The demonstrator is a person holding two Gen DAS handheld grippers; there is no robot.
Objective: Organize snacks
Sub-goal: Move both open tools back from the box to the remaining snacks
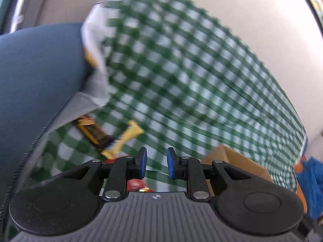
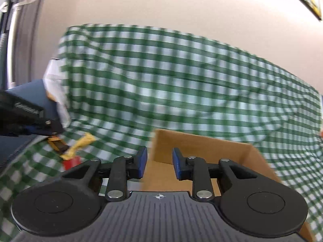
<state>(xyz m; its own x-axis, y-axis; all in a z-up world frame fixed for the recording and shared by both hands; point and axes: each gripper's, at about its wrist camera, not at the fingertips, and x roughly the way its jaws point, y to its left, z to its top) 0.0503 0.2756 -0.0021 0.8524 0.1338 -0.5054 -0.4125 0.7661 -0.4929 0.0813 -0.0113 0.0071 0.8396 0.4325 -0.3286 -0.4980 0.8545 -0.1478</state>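
Note:
Both views are motion-blurred. My left gripper (image 1: 156, 162) is open and empty above the green checked cloth (image 1: 181, 70). Yellow snack bars (image 1: 123, 141) and a dark-and-yellow bar (image 1: 92, 131) lie just ahead to its left, and a red snack (image 1: 136, 184) shows under the fingers. My right gripper (image 2: 159, 161) is open and empty over the open cardboard box (image 2: 201, 145). The yellow bars (image 2: 78, 146) and the red snack (image 2: 72, 162) lie to its left.
A blue zippered bag (image 1: 36, 76) fills the left side; it also shows in the right wrist view (image 2: 26, 92). The cardboard box (image 1: 238, 159) stands right of the left gripper. A blue and orange object (image 1: 310, 183) sits at the far right. A beige wall (image 2: 161, 4) is behind.

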